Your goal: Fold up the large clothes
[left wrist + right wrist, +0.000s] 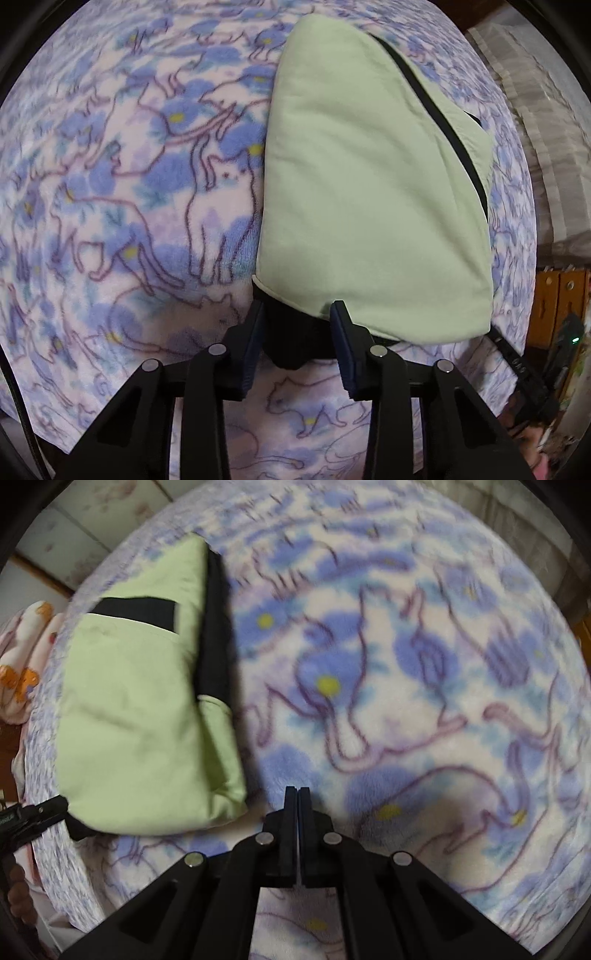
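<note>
A folded light-green garment [369, 192] with black lining and a black zip edge lies on a cat-print fleece blanket [129, 177]. My left gripper [297, 314] stands at its near corner, where a bunch of black lining fills the gap between the pads, which press on it. In the right wrist view the same garment [136, 720] lies at the left, showing a black pocket strip, and the left gripper [61, 806] reaches its near-left corner. My right gripper [298, 794] is shut with nothing in it, over bare blanket [406, 701] just right of the garment.
The blanket's edge falls off at the left in the right wrist view, beside a pink cloth with orange print [26, 664] and tiled floor [92, 520]. A hand [18, 897] shows at the lower left. Beige bedding [546, 129] and wooden furniture [554, 306] lie past the right edge.
</note>
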`<state>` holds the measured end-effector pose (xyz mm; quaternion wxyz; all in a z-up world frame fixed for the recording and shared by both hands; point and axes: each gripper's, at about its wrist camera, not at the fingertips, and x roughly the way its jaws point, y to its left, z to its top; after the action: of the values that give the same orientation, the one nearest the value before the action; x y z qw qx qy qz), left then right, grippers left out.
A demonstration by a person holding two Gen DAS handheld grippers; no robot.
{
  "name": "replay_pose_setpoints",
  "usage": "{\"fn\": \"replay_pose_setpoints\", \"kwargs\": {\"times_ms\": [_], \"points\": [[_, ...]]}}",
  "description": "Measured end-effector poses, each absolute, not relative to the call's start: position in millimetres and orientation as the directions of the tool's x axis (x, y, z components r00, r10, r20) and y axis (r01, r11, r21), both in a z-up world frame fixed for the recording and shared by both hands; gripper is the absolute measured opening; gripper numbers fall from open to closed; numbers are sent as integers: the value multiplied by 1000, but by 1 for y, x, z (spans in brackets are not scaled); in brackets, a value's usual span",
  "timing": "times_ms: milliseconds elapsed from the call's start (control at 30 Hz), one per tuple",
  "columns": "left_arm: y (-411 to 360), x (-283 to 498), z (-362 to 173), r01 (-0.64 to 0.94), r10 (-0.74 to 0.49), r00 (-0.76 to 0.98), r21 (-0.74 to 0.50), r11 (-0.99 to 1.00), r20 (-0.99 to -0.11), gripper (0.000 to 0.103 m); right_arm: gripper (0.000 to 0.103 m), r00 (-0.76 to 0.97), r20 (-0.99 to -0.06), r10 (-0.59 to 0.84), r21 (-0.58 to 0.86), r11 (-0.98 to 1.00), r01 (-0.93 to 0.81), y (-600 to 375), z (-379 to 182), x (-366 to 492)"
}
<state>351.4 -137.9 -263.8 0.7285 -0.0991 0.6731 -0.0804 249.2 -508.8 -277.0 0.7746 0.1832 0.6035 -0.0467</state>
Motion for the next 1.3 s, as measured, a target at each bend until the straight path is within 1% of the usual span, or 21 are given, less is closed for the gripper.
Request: {"fn": "replay_pose_setpoints", "kwargs": {"times_ms": [100, 167, 233, 333, 467, 600, 667, 733, 833, 1000, 1100, 1167, 1300], "points": [[-143, 342, -250, 18, -293, 107, -293, 956, -950, 33, 0, 348, -927, 140, 230, 946, 230, -500, -250, 243], [-152, 335, -243, 57, -319, 120, -314, 948, -940, 29, 0, 407, -896, 176, 267, 947, 179, -491, -234, 238], [-162, 331, -242, 83, -315, 114, -307, 948, -942, 18, 0, 462, -855, 235, 319, 941, 112, -476, -221, 236], [-175, 329, -250, 88, -327, 89, -320, 943, -941, 10, 0, 478, -819, 319, 366, 931, 7, -455, -215, 240], [-185, 332, -263, 60, -365, 63, -361, 931, -929, 10, 0, 437, -804, 403, 408, 909, -88, -407, -223, 245], [-197, 338, -276, 65, -370, 60, -366, 928, -927, 10, 0, 407, -788, 461, 456, 882, -117, -382, -239, 252], [-202, 343, -285, 71, -362, 52, -358, 931, -931, 10, 0, 394, -792, 466, 453, 882, -133, -372, -250, 258], [-204, 347, -297, 65, -365, 38, -362, 930, -930, 10, 0, 376, -812, 446, 431, 893, -130, -363, -263, 261], [-201, 352, -314, 15, -394, 14, -394, 919, -919, 10, 0, 380, -825, 418, 416, 905, -91, -362, -279, 268], [-189, 351, -315, -13, -432, -10, -432, 902, -902, 8, 0, 389, -856, 341, 378, 925, 22, -390, -289, 272], [-177, 343, -311, -23, -407, -26, -407, 913, -913, 8, 0, 384, -877, 289, 331, 942, 47, -406, -285, 266], [-166, 337, -309, -40, -411, -34, -409, 912, -911, 8, 0, 367, -902, 229, 270, 961, 63, -416, -283, 258], [-161, 326, -301, -8, -361, -45, -361, 933, -931, 8, 0, 319, -927, 195, 228, 971, 67, -420, -278, 246]]}}
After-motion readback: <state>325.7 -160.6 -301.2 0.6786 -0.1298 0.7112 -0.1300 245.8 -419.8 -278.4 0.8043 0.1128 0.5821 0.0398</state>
